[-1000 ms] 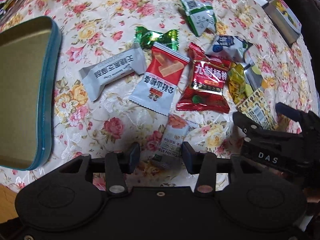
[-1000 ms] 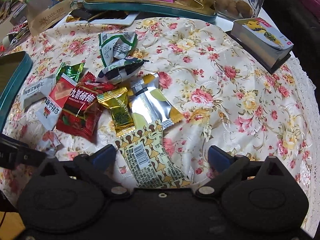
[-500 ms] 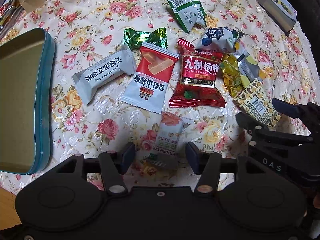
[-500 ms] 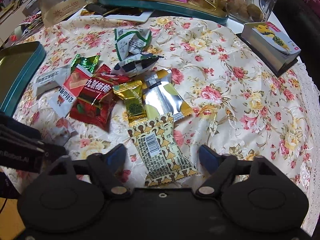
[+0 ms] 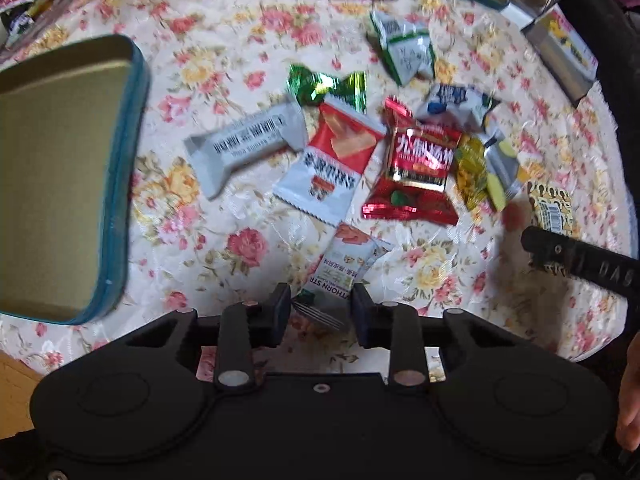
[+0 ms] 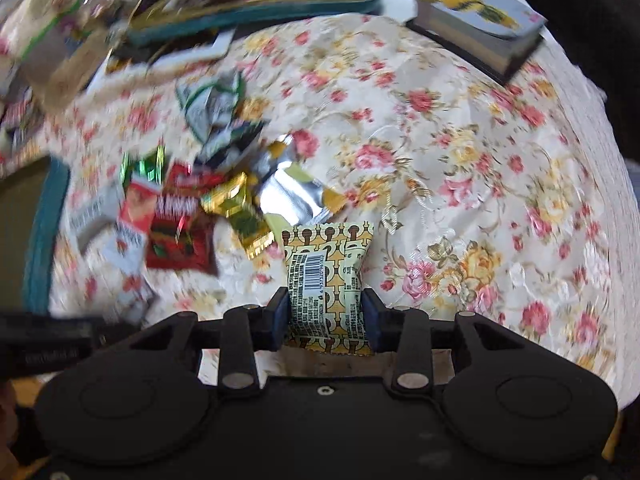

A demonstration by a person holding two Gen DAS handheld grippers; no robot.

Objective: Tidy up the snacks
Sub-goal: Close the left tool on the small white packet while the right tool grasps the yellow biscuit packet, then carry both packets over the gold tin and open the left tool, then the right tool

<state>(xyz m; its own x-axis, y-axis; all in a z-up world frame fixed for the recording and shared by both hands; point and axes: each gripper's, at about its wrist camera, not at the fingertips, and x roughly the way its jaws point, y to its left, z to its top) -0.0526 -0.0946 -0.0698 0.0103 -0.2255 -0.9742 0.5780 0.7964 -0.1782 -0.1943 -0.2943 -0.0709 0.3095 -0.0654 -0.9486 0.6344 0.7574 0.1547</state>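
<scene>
Setting: a home, domestic living space. Evidence: worktop (image 6: 460, 128) draped in a cream floral cloth (image 5: 240, 240) with pink and yellow roses, lace-like edge at right; loose wrapped snacks (image 5: 416, 168) scattered on it; an open teal tin (image 5: 120, 168) at left; a second teal tin (image 6: 256, 16) heaped with packets at the far edge; a thick book (image 6: 480, 28) lying flat; paper bags and clutter behind.

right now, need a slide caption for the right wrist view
Right hand-held gripper, just closed, pinches a yellow patterned snack pack above the floral tablecloth, other snacks piled to its left.
</scene>
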